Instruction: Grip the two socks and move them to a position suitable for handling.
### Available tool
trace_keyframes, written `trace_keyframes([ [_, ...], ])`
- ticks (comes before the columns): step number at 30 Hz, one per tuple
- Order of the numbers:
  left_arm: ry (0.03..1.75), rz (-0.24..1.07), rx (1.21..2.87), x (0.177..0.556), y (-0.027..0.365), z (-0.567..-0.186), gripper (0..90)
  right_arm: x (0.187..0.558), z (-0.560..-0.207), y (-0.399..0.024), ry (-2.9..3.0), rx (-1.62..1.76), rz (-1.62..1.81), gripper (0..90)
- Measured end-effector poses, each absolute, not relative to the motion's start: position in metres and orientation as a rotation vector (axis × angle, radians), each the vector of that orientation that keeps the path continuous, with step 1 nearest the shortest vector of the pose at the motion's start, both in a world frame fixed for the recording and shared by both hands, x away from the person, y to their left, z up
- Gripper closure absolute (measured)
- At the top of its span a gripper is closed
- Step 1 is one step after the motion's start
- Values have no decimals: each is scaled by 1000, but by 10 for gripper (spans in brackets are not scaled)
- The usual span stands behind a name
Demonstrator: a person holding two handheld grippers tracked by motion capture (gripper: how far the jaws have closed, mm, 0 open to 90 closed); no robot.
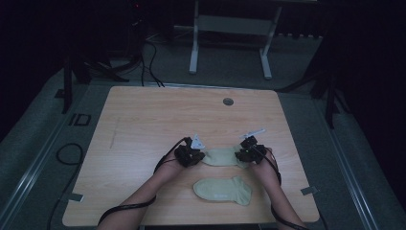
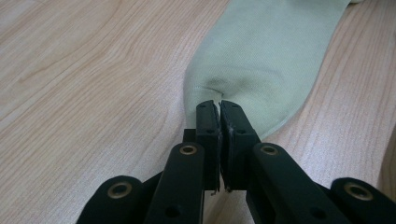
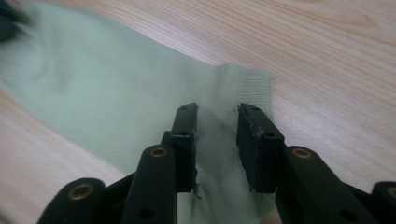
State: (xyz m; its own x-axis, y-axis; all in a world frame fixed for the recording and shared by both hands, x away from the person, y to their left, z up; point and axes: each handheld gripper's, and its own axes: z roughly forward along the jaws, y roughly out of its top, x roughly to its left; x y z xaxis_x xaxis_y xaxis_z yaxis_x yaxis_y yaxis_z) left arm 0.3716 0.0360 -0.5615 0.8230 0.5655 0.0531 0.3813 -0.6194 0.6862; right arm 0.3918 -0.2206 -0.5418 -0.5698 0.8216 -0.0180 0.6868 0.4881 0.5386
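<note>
Pale wood grain covers the desk [image 1: 143, 124], set on a dark grey floor; on it a light green sock [image 1: 221, 156] lies stretched between the two grippers, with a second sock [image 1: 223, 189] flat just nearer the person; the left gripper [image 2: 219, 103] has its jaws clenched on the sock's toe end, puckering the cloth; the right gripper [image 3: 216, 114] stands over the ribbed cuff end with its jaws released, a gap between them, the fabric lying flat beneath.
</note>
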Motion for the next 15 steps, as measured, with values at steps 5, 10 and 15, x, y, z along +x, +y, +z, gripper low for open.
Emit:
trace_keyframes([
  [5, 691, 343, 2311, 372, 36, -561, 862, 382, -536, -226, 2448, 1265, 755, 748],
  [10, 690, 349, 2311, 371, 36, -561, 863, 374, -535, -240, 2435, 1282, 728, 829],
  [15, 692, 352, 2308, 371, 35, -562, 863, 370, -542, -255, 2440, 1319, 708, 819],
])
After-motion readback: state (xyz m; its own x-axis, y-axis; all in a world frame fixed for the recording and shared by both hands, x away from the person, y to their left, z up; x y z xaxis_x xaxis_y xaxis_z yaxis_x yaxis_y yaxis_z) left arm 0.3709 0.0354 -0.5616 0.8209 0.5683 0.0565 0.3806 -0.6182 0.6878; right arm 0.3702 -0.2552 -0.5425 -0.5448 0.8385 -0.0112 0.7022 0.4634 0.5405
